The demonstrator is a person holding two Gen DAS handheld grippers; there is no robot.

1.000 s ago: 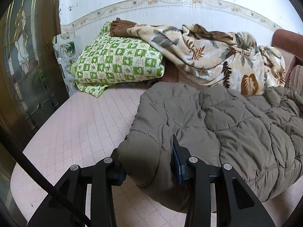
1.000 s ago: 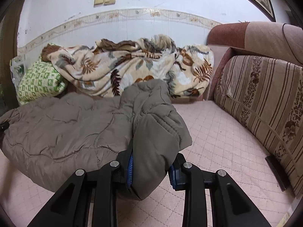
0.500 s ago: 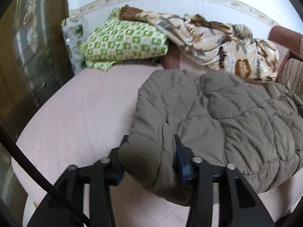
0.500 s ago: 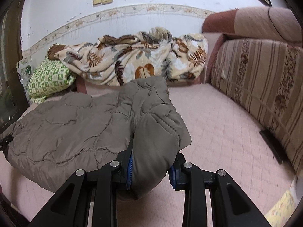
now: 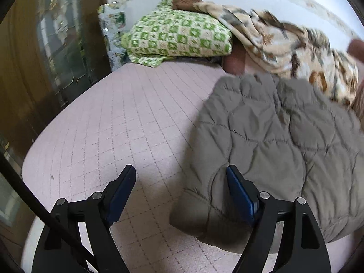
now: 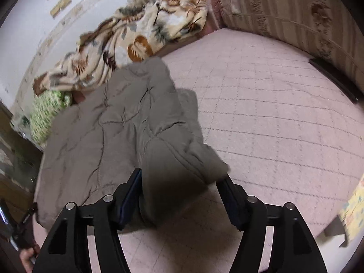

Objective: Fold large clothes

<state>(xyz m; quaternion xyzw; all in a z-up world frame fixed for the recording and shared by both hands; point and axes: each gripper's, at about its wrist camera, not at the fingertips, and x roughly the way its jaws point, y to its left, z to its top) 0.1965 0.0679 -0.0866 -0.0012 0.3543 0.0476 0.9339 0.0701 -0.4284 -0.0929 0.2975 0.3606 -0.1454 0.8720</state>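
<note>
A grey-brown quilted padded jacket [image 5: 273, 141] lies folded on the pink quilted bed [image 5: 118, 122]. My left gripper [image 5: 180, 188] is open above the jacket's near left corner; the jacket lies against the right finger and the left finger is over bare bed. In the right wrist view the jacket [image 6: 127, 125] spreads to the left. My right gripper [image 6: 182, 186] is open, with the jacket's near right corner lying loose between the fingers.
A green checked pillow [image 5: 179, 36] and a leaf-print blanket [image 5: 284, 45] lie at the back against the wall. A striped sofa back [image 6: 295, 11] runs along the right. A wooden glass door [image 5: 52, 45] stands on the left. The bed's front edge is near me.
Both grippers have opened and let go of the jacket's corners. Both have risen and tilted down over the bed; the left has shifted left off the jacket.
</note>
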